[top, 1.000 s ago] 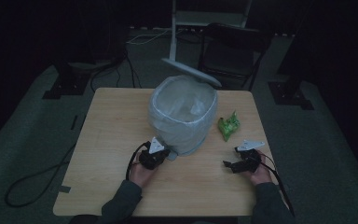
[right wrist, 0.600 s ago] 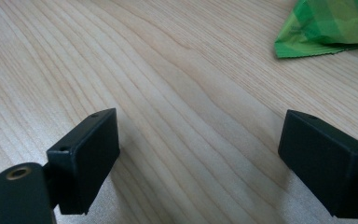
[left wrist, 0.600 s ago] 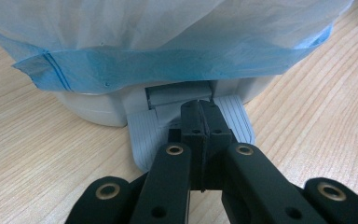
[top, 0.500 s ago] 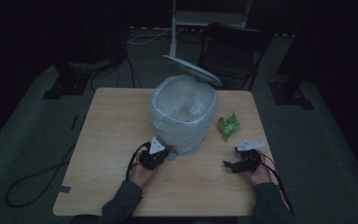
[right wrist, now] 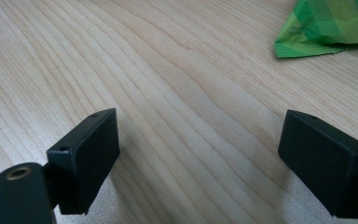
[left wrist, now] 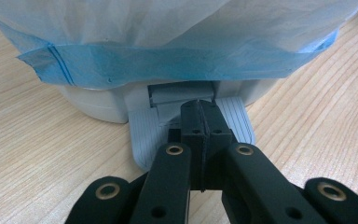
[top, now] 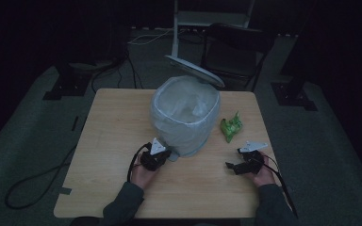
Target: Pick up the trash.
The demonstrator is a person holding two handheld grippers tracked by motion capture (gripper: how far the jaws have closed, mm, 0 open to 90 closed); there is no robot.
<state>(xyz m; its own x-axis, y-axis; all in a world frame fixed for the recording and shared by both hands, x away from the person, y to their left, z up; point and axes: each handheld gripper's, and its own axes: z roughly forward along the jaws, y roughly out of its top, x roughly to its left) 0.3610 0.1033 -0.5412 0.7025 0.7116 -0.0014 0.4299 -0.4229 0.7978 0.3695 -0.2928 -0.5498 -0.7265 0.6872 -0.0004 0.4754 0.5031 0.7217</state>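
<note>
A: Where's the bin?
B: The bin (top: 185, 115), lid up, stands centre frame on the wooden table (top: 113, 122); its pedal (left wrist: 144, 135) lies under the left gripper (left wrist: 200, 109), jaws pressed together.
A: The other hand?
B: The right gripper (top: 233, 167) rests lower right, jaws spread, empty, near the green wrapper (top: 231, 126). Bare wood at left; dark floor around.

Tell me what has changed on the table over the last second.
Nothing visibly changed. The left gripper stays shut, pressing on the bin's pedal, the lid stays up, the right gripper stays open over the table, and the green wrapper lies where it was.
</note>
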